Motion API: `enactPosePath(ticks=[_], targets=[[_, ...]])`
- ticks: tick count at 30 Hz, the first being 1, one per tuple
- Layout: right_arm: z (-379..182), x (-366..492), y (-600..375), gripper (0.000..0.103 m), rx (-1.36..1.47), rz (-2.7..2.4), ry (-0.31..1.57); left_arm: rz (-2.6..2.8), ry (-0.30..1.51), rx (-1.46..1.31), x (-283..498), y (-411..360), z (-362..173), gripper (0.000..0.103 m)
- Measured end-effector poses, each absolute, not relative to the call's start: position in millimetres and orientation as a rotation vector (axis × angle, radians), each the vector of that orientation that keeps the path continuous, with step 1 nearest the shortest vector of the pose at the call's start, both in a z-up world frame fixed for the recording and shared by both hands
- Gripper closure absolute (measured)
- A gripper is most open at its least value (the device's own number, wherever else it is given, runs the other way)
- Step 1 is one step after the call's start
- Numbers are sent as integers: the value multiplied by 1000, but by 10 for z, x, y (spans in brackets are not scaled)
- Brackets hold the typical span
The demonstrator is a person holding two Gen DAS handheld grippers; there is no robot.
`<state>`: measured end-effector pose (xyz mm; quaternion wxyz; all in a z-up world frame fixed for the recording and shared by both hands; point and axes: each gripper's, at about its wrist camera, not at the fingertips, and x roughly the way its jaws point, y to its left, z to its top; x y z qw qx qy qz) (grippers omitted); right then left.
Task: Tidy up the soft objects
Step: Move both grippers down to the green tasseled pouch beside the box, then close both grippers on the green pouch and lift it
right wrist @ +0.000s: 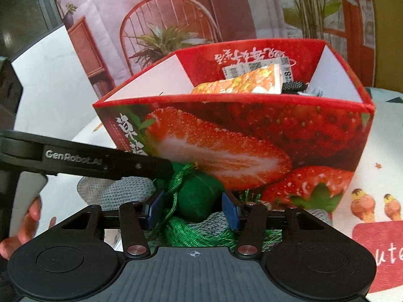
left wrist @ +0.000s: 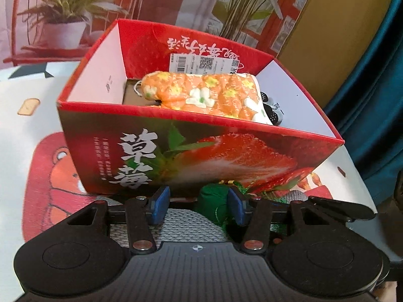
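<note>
A red strawberry-print box [left wrist: 201, 156] [right wrist: 252, 130] stands open on the table. Inside it lie an orange flowered soft pouch [left wrist: 201, 94] [right wrist: 239, 83] with a barcode tag [left wrist: 199, 64], and a black-and-white item [left wrist: 270, 110] at its right. A green stuffed sachet [right wrist: 197, 197] [left wrist: 214, 202] with a green tassel [right wrist: 199, 231] lies on a grey knitted cloth [right wrist: 121, 191] [left wrist: 186, 222] in front of the box. My right gripper [right wrist: 192, 210] is open with the sachet between its blue pads. My left gripper [left wrist: 197, 205] is open, the sachet against its right pad [left wrist: 236, 205].
The left gripper's black arm [right wrist: 88, 159] crosses the right wrist view from the left, over the cloth. The tablecloth [left wrist: 37, 125] carries cartoon prints. A printed backdrop [right wrist: 163, 12] with plants and a chair stands behind the box. A teal curtain [left wrist: 372, 88] hangs at the right.
</note>
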<state>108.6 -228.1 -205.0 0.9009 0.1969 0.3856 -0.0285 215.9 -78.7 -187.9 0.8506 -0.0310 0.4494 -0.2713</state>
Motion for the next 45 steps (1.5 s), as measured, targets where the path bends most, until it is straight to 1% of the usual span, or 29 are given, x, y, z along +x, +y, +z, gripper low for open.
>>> enactPosePath(ticks=[11, 15, 18, 19, 20, 21, 22, 30, 38, 45], targets=[[-2218, 1185, -2412, 52, 545, -68, 840, -595, 1005, -144, 2310, -810, -1999, 50], [-2281, 1222, -2457, 48, 593, -73, 859, -599, 1021, -167, 2347, -809, -2035, 50], [-2327, 1243, -2518, 47, 660, -77, 862, -596, 1027, -189, 2356, -792, -2059, 51], [-2323, 1247, -2516, 49, 666, -78, 861, -600, 1028, -197, 2352, -783, -2054, 58], [-2305, 1246, -2497, 52, 657, -84, 859, -615, 1029, -213, 2340, -768, -2039, 63], [-2286, 1241, -2475, 53, 644, -87, 858, -628, 1029, -227, 2318, -747, -2021, 70], [-2263, 1234, -2448, 54, 629, -90, 855, -635, 1027, -233, 2303, -738, -1990, 70], [-1886, 1164, -2342, 57, 538, -82, 777, -651, 926, -195, 2114, -684, -1591, 70], [-1327, 1186, -2256, 57, 437, -48, 672, -651, 784, -205, 1966, -570, -1072, 70], [-812, 1323, -2226, 58, 338, -25, 582, -638, 667, -210, 1995, -544, -650, 70]])
